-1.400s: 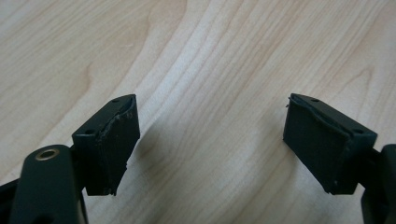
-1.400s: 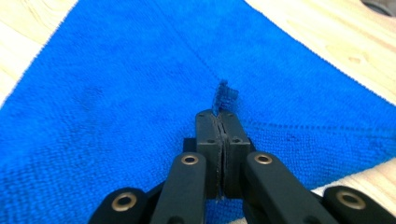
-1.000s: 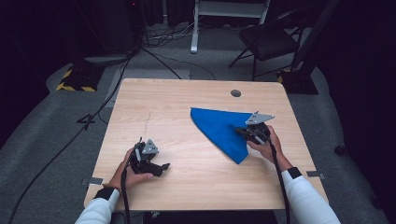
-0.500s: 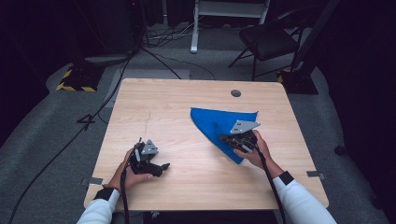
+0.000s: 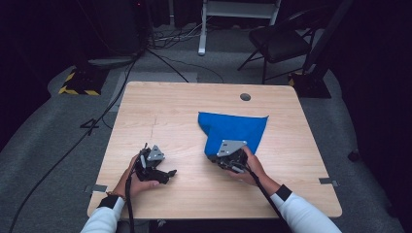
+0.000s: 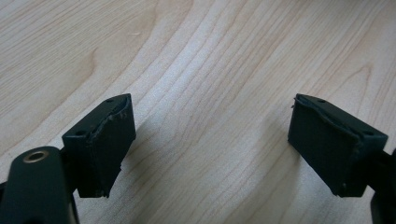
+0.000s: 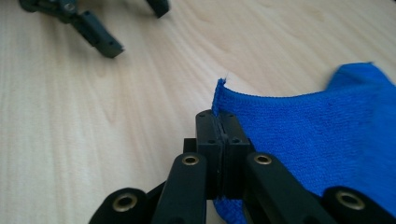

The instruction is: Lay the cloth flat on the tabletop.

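Dark floor and cables surround the pale wooden table (image 5: 184, 121). On it, toward three o'clock of centre, lies a blue cloth (image 5: 235, 130). At the cloth's six o'clock corner the right gripper (image 7: 219, 122) has its jaws pinched tight on the cloth's edge. At eight o'clock the left gripper (image 6: 210, 140) rests with jaws spread wide over bare wood.

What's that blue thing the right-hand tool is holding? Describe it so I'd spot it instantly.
On the pale wooden table, look right of centre. There lies a blue towelling cloth, folded into a rough triangle, one corner pinched in the right gripper. It is the table's single patch of bright colour.
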`<state>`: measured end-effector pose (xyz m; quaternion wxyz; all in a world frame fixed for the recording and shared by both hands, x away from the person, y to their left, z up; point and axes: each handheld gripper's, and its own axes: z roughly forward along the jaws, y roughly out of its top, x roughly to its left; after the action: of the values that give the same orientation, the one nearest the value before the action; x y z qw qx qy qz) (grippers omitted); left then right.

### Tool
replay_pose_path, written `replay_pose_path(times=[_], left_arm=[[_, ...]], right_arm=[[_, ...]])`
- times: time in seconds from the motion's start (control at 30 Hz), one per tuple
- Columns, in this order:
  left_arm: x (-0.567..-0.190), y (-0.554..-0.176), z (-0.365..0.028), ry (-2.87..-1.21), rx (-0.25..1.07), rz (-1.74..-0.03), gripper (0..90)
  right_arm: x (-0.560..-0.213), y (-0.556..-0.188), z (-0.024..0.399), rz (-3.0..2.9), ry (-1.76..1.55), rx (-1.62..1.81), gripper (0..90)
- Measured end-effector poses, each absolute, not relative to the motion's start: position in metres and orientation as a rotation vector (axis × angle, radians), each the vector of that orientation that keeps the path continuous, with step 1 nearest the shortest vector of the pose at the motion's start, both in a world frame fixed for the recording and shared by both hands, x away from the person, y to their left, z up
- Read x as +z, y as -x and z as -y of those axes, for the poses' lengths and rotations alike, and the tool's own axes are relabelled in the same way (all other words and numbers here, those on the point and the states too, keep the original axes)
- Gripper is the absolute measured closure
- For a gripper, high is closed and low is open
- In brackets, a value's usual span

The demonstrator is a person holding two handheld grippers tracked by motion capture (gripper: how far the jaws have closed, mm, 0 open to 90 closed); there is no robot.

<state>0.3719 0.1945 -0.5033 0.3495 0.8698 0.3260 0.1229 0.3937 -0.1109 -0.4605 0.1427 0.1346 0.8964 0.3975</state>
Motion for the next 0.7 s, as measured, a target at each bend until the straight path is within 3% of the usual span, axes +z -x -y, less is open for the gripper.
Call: replay_pose_path(times=[0.3,0.47,0.7], left_arm=[[-0.503,-0.372,-0.194,-2.253,0.318,-0.845,15.2],[-0.503,-0.372,-0.194,-2.251,0.318,-0.848,15.2],[-0.503,-0.371,-0.193,-2.249,0.323,-0.856,15.0]], right_arm=[[-0.469,-0.371,0.081,-2.643,-0.31,1.12,86.4],[-0.468,-0.366,0.079,-2.651,-0.313,1.121,69.8],[-0.458,-0.372,0.101,-2.622,-0.4,1.149,56.2]])
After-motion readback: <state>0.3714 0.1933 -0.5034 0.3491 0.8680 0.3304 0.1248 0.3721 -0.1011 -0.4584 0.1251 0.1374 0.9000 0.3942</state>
